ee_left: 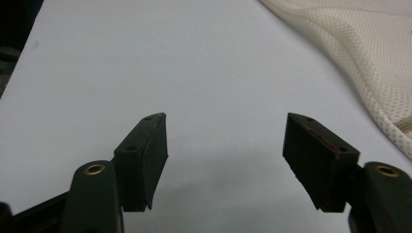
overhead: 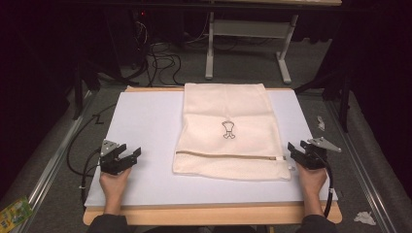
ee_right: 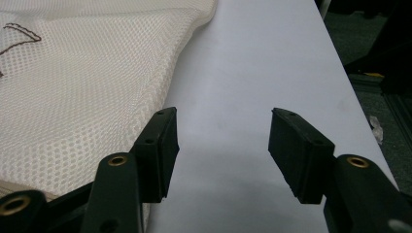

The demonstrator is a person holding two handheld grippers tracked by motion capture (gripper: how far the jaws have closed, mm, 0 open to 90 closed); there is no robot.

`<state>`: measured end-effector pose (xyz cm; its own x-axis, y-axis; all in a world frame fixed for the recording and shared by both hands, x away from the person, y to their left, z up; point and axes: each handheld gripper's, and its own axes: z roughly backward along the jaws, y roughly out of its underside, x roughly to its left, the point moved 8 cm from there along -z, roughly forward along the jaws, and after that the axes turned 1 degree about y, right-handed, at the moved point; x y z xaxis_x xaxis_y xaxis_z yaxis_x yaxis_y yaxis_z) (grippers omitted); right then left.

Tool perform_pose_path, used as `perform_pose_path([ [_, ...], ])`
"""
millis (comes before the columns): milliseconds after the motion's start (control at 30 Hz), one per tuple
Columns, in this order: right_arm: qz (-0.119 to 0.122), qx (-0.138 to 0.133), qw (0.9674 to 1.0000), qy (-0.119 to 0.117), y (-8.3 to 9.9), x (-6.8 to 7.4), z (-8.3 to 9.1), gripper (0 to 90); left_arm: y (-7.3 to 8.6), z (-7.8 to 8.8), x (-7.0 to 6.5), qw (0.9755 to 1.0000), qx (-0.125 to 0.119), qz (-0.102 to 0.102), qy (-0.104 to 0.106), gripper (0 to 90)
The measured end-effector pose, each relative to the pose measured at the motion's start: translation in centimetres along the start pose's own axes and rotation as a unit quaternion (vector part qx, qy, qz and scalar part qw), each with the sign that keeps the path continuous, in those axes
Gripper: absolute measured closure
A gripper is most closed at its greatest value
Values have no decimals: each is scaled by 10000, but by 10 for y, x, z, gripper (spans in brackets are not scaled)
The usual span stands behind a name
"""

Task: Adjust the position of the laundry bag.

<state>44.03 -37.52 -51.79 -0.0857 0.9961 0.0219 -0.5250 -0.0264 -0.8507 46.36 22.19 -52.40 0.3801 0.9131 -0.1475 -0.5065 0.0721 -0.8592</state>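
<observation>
A cream mesh laundry bag (overhead: 226,131) lies flat in the middle of the white table top (overhead: 145,126), with a small dark drawing on it and a zipper seam near its front edge. My left gripper (overhead: 127,156) rests on the table at the front left, well apart from the bag, jaws open and empty. In the left gripper view the gripper (ee_left: 224,141) faces bare table, with the bag (ee_left: 369,48) off to the upper right. My right gripper (overhead: 297,149) sits at the bag's front right corner, open. In the right gripper view the gripper (ee_right: 222,141) has its left jaw beside the bag's edge (ee_right: 87,97).
The table's wooden front edge (overhead: 209,214) runs below both hands. Beyond the table stand a white-legged desk frame (overhead: 248,39) and loose cables (overhead: 163,60) on the floor. Metal rails (overhead: 362,170) flank the table. Crumpled paper (overhead: 364,217) lies at the right, a green packet (overhead: 14,213) at the left.
</observation>
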Motion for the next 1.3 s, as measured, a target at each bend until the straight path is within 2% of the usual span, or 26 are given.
perform_pose_path([
  [400,-2,0,10000,48,0,-1,0,445,0,0,0,10000,37,-23,35,341],
  [500,16,-9,10000,54,0,0,0,441,0,0,-1,10000,-26,-70,17,342],
  [567,16,2,10000,48,0,0,-1,439,0,-1,-1,10000,15,-19,79,337],
  [633,-25,30,10000,13,0,0,-1,438,-1,0,0,10000,-15,25,59,342],
  [733,-20,37,10000,-3,0,0,-1,464,-1,-1,2,9998,102,120,107,349],
  [833,-174,-78,9996,-222,-2,-2,1,475,-1,-3,0,9998,155,22,101,356],
  [867,-214,-127,9993,-261,-3,-3,3,479,-2,-6,-2,9996,250,-84,95,356],
  [933,-253,-135,9993,-242,-3,-4,4,486,-3,-7,-4,9996,217,-130,104,355],
  [967,-321,-129,9994,-24,-4,-8,5,488,-7,-10,-9,9995,226,-3,211,341],
  [1000,-321,-129,9994,-24,-4,-8,5,488,-7,-10,-9,9995,226,-3,211,335],
  [1033,-399,-55,9992,-83,-5,-9,4,476,-12,-12,-15,9994,203,-6,294,336],
  [1100,-425,2,9990,-125,-5,-8,3,467,-13,-14,-17,9994,199,-50,292,337],
  [1167,-358,139,9987,-341,-4,-5,-1,461,-17,-18,-26,9988,273,-55,405,338],
  [1200,-348,172,9986,-368,-3,-4,0,461,-17,-18,-26,9988,273,-55,405,338],
  [1300,-321,97,9984,-450,-6,-1,3,462,-23,-22,-36,9980,282,-73,558,338],
])
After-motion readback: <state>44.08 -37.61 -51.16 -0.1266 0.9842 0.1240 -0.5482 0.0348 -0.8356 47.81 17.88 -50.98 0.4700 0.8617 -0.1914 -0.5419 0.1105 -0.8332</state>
